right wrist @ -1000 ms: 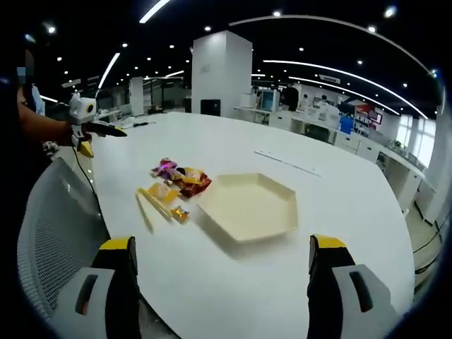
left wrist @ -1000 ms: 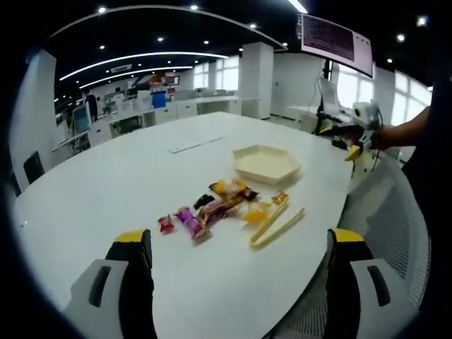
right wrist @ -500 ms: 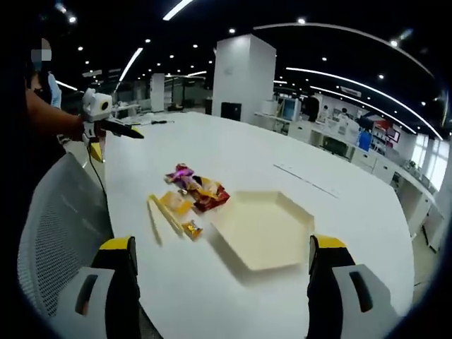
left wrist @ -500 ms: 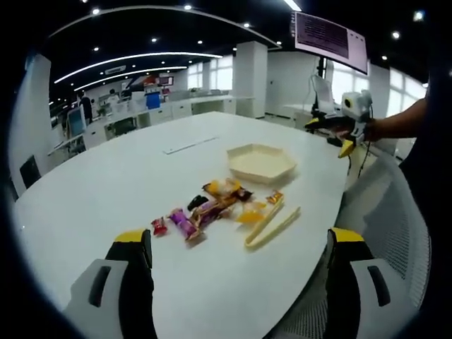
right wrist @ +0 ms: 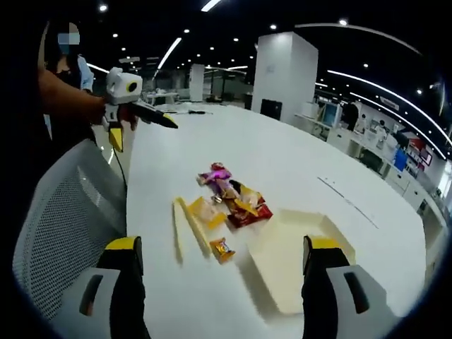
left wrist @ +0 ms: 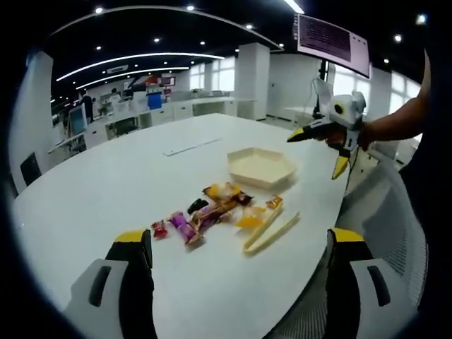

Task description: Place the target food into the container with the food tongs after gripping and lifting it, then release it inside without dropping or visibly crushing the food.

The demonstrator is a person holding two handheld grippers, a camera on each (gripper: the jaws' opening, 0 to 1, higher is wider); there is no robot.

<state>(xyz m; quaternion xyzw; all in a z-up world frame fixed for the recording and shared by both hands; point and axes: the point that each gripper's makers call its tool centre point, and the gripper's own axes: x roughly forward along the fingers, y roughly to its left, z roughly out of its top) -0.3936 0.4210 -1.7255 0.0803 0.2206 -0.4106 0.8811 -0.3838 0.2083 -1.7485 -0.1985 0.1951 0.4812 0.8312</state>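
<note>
Both grippers are hovering above the white table, neither touching anything. The left gripper is showing its jaws spread wide with nothing between them; the right gripper is likewise spread and empty.

The tongs are lying flat on the table near the person's edge, just beside the pile of wrapped snacks. In the right gripper view the tongs are lying ahead of the jaws and a little left of centre, long axis running roughly along the line of sight. In the left gripper view they are lying ahead and right of centre, axis slanting away to the right.

Judging by both views, the right gripper looks nearer the tongs, so it is probably the one to take them, jaws closing across the narrow width.

The tray is sitting beyond the snacks, close by; its floor is showing bare, no food inside yet.
</note>
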